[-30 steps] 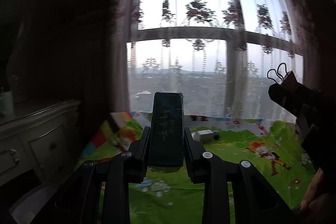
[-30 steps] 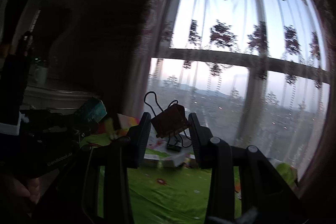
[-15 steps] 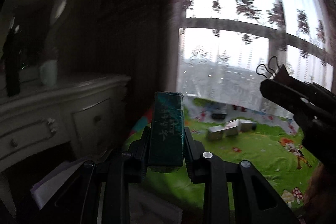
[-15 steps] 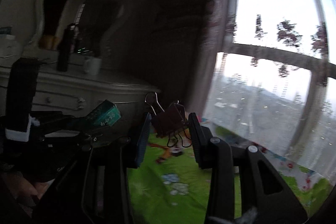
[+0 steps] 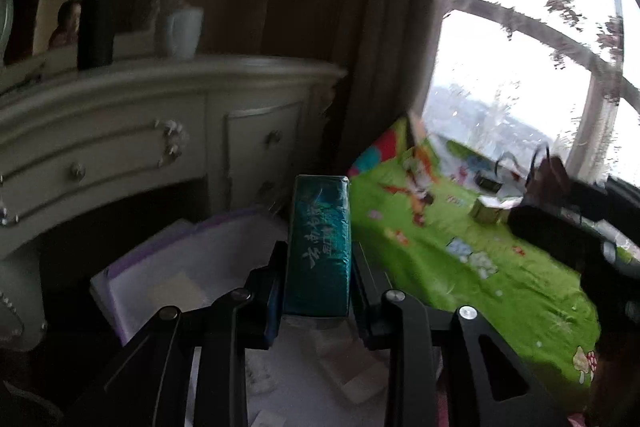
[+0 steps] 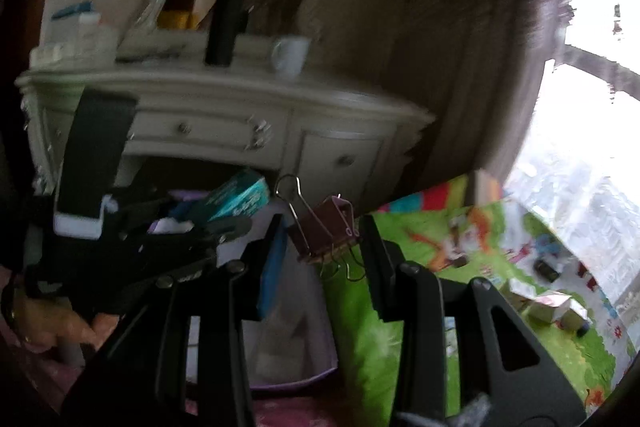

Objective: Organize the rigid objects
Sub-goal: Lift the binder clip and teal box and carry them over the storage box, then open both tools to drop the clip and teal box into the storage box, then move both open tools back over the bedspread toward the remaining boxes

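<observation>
One teal box (image 5: 319,247), one binder clip (image 6: 324,231), two tools

A teal pack (image 5: 319,247) printed with pale brush lettering is seen between the black left tongs (image 5: 318,281). A maroon binder clip (image 6: 325,233) with silver wire handles is seen between the black right tongs (image 6: 320,259), one pad of which is lined in blue. The play mat (image 5: 460,259) is coloured bright green and patterned with cartoon figures, mushrooms and red and yellow patches. The dresser (image 5: 160,131) is painted cream-white with silver knobs. A pale bin (image 5: 192,267) is edged in lilac. A white mug (image 6: 291,55) and a black bottle (image 6: 226,23) are seen on the dresser. The sheer curtain (image 5: 560,27) is patterned with dark floral motifs.
</observation>
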{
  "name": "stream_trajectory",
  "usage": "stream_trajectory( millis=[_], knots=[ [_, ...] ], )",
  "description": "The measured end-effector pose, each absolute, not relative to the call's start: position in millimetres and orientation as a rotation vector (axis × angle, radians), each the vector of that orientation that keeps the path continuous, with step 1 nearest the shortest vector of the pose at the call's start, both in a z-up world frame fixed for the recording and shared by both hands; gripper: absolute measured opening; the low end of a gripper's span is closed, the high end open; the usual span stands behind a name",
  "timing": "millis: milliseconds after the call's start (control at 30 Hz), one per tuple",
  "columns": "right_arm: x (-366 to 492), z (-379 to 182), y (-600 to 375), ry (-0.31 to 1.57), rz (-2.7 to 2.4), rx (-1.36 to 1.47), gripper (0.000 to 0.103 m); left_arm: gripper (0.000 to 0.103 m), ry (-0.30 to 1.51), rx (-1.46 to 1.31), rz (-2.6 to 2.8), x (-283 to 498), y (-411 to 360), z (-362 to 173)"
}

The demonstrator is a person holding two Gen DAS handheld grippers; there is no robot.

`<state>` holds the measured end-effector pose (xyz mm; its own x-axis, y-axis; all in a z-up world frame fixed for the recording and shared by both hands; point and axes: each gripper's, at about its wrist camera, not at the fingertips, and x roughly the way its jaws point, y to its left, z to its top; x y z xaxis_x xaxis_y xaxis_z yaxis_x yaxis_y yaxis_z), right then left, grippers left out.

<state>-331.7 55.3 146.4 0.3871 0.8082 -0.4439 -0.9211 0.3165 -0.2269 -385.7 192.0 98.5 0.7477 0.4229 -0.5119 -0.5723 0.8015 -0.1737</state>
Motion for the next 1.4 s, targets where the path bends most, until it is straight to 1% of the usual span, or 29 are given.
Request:
stream_trajectory(
  millis=[200,433,467,533,567,600,700,833,900,1067,1233,1400],
  knots=[
    [-333.6,111.2,84.6,0.393,1.224,-0.595,0.041,0.03,0.59,-0.452,0.599,-386.6,224.6,70.2],
    [-335.7,62.3,116.2,0.565,1.324,-0.675,0.041,0.031,0.686,-0.491,0.68,-392.8,247.8,48.5],
    [-336.7,56.3,119.1,0.591,1.349,-0.686,0.043,0.031,0.714,-0.494,0.7,-392.3,251.3,44.4],
    [-339.5,48.2,121.2,0.615,1.357,-0.7,0.054,0.047,0.756,-0.511,0.742,-391.7,257.5,38.7],
    [-340.0,46.5,118.6,0.611,1.35,-0.699,0.066,0.07,0.779,-0.525,0.768,-390.7,260.8,35.8],
    [-338.4,46.6,115.1,0.603,1.343,-0.69,0.073,0.086,0.791,-0.534,0.786,-392.8,262.6,33.7],
    [-328.5,53.0,100.7,0.596,1.317,-0.644,0.079,0.087,0.81,-0.544,0.819,-389.3,263.1,31.3],
    [-293.3,67.3,68.7,0.601,1.23,-0.515,0.082,0.087,0.871,-0.527,0.806,-372.7,257.1,30.4],
    [-273.6,74.3,52.6,0.611,1.173,-0.455,0.086,0.087,0.9,-0.539,0.778,-362.6,252.4,29.5],
    [-215.2,74.6,-6.6,0.636,0.959,-0.329,0.09,0.087,0.908,-0.53,0.669,-322.1,228.9,38.6],
    [-150.7,56.8,-80.0,0.718,0.714,-0.205,0.091,0.087,0.87,-0.415,0.407,-237.1,170.7,55.7],
    [-71.4,39.9,-134.3,0.799,0.526,-0.082,0.091,0.087,0.874,-0.267,0.133,-119.6,102.2,48.7]
  ],
)
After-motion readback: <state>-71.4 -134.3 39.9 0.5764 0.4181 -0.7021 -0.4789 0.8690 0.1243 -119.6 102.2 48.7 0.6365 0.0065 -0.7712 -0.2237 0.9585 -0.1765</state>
